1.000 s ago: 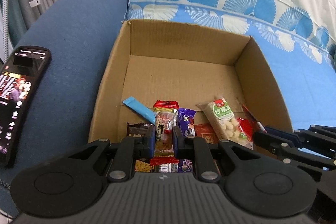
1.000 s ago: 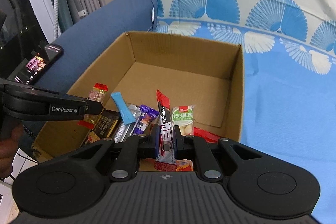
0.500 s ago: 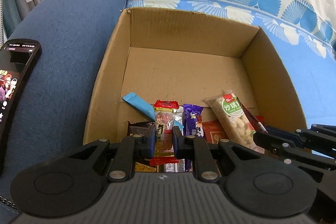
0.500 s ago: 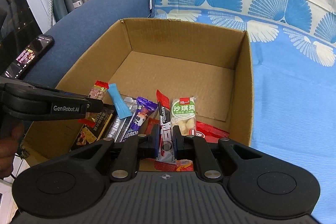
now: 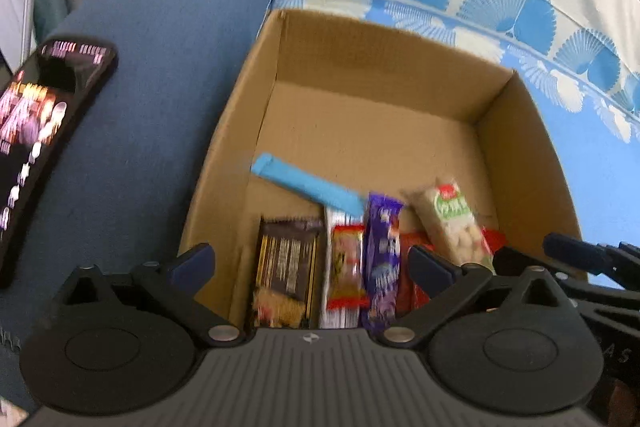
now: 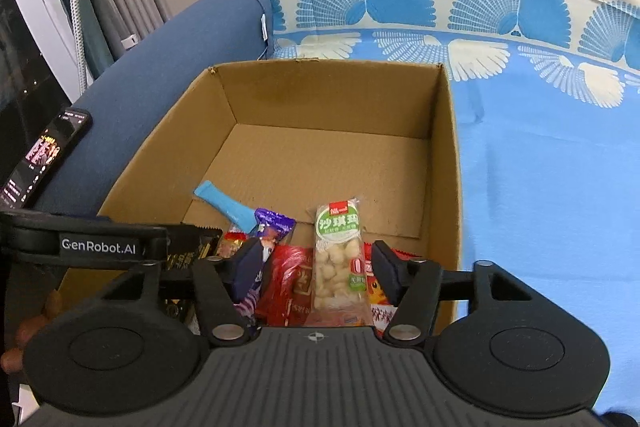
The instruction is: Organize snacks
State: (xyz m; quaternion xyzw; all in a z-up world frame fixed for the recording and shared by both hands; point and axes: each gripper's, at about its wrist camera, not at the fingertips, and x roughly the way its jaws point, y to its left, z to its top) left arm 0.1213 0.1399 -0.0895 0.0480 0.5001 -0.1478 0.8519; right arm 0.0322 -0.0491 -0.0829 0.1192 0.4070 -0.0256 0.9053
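Note:
An open cardboard box [image 5: 380,67] [image 6: 320,95] holds several wrapped snacks at its near end. My left gripper [image 5: 310,263] hangs above them, jaws opening wide, touching nothing. Below it lie a dark brown bar [image 5: 288,267], a clear snack with red ends [image 5: 346,267], a purple packet [image 5: 384,259] and a blue stick [image 5: 308,183]. My right gripper [image 6: 316,267] is opening too. A green and white pack [image 6: 340,255] and a red packet [image 6: 292,279] lie loose between its fingers, with no pad pressing on them.
A lit phone [image 5: 40,131] [image 6: 44,151] rests on the blue sofa arm left of the box. The box stands on a blue and cream fan-print cover [image 6: 540,147]. Its far half shows bare cardboard floor. The left gripper's body [image 6: 96,247] crosses the right view's lower left.
Both grippers went from shut to open. The left let go of the red-ended clear snack and the right let go of a narrow red stick; both now lie in the box.

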